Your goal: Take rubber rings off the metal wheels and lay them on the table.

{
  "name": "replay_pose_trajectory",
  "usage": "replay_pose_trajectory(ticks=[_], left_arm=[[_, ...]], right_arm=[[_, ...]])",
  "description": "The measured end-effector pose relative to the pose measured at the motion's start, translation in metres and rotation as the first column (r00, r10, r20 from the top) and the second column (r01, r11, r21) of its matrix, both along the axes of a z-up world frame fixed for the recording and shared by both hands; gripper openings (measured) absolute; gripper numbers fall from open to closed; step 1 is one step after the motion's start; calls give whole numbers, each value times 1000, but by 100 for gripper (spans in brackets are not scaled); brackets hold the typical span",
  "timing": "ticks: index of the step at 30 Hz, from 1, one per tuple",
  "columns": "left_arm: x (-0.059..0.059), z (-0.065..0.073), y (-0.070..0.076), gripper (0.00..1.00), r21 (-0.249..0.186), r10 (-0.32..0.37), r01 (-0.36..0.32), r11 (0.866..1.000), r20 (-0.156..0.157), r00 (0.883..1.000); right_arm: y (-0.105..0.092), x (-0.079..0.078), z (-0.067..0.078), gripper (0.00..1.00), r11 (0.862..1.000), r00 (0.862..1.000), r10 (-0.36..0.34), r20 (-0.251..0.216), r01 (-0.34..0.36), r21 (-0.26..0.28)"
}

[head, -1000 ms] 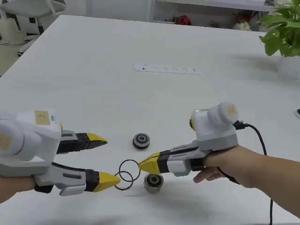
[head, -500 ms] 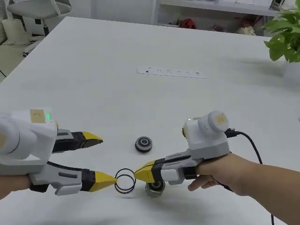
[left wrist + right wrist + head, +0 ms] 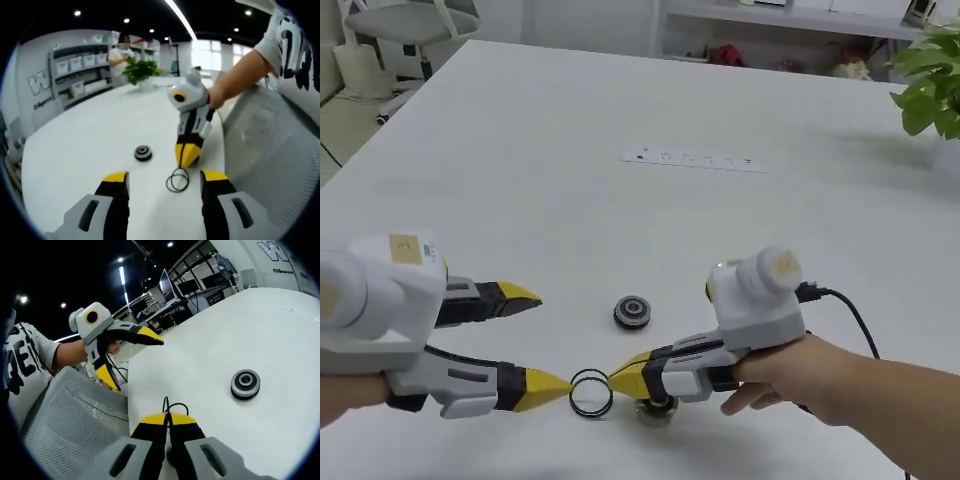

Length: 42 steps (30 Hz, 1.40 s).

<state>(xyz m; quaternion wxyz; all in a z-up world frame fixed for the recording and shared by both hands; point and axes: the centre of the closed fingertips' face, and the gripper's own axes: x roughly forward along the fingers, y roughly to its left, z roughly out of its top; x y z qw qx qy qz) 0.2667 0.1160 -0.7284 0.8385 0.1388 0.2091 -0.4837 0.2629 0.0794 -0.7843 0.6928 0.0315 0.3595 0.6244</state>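
A white power strip (image 3: 695, 159) lies flat; a leafy plant (image 3: 932, 80) (partly cropped) stands right, an office chair (image 3: 405, 25) left.

Black rubber rings (image 3: 590, 372), white table (image 3: 570, 180), yellow-tipped black fingers (image 3: 545, 385).

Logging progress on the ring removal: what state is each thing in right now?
Left hand-held gripper: open, empty.
Right hand-held gripper: shut, tip at the rings; unclear whether it pinches one.
Thin black rubber rings: off the wheels, overlapping on the white table.
Near round metal wheel: flat on the table, partly hidden under the right hand-held gripper.
Far round metal wheel: flat on the table, untouched.
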Motion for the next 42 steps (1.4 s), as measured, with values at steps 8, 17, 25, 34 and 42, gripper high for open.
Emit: replay_pose_trajectory(ticks=[8,17,25,34,42], left_arm=[[2,2,1,57,-9,6,-6,1000,-3,1000],[2,2,1,58,-7,5,-5,1000,-5,1000],[4,2,5,57,-3,12,-12,1000,-7,1000],[9,7,-2,57,-12,4,-4,1000,-6,1000],[14,11,-5,57,-15,2,-2,1000,-3,1000]], right_arm=[[-1,-1,-6,0,999,999,17,27,-17,-33],[-2,2,-6,1,999,999,11,43,-9,-38],[-3,8,1,8,1000,999,-15,50,16,-13],[-7,14,13,15,999,998,-48,51,46,25],[-14,23,25,18,995,995,-82,60,78,56]])
